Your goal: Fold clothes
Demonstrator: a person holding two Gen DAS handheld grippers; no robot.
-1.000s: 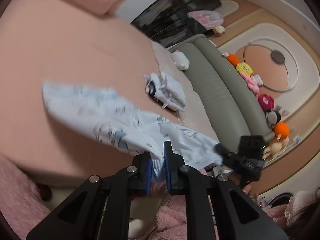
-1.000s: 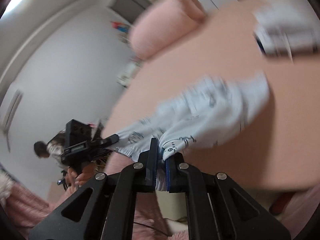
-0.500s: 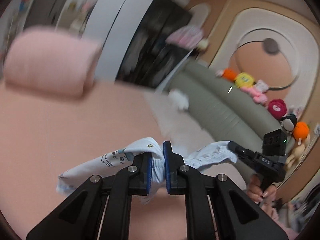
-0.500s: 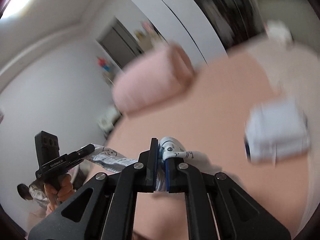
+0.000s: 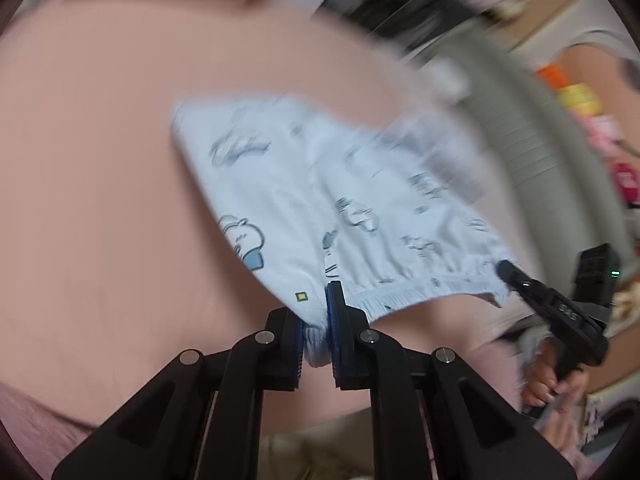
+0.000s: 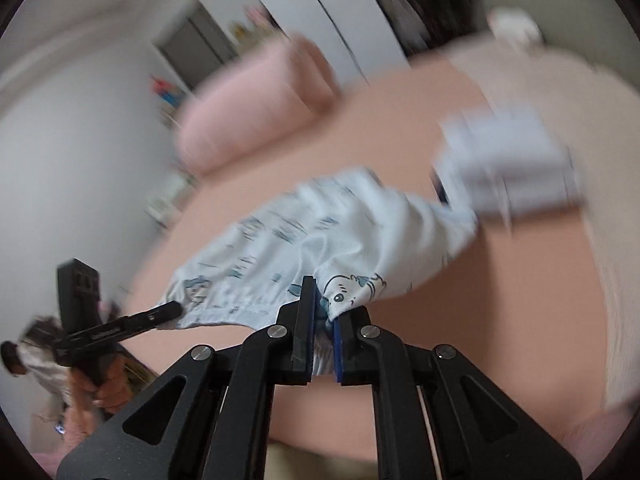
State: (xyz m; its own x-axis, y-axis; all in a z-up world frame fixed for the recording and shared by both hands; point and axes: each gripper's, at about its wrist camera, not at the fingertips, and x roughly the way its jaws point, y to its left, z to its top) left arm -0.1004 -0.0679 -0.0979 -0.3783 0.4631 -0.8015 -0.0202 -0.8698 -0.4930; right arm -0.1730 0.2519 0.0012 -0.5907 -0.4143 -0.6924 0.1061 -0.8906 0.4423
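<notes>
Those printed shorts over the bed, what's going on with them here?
A person holds the pale blue printed shorts by the elastic waistband, stretched between both tools: the left gripper and the right gripper each have their jaws shut on one end. The shorts hang spread above the pink bed. A folded garment already lies further back.

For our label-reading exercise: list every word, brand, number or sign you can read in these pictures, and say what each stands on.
"DAS": white letters, seen upside down, on the right gripper.
White lettering on the left gripper: too blurred to read.
Light blue printed garment: cartoon drawings only, no readable words.
</notes>
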